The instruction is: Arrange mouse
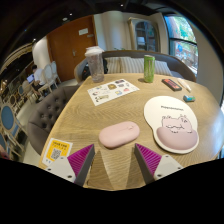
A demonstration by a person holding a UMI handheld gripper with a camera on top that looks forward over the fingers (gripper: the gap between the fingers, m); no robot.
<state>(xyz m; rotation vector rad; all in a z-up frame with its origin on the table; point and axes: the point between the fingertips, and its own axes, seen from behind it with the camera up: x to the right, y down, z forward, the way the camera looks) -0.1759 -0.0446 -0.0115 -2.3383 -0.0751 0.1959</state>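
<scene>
The pink mouse (120, 134) lies on the table (95, 118), just ahead of the released jaws, left of the round mouse pad (172, 125); best to advance squarely, straddle its sides, then clench gently.

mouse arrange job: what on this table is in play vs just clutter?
In play:
pink mouse, just ahead of the open tongs
cat mouse pad, beside the mouse

Clutter:
clear tumbler
green cup
printed sheet
yellow card
</scene>
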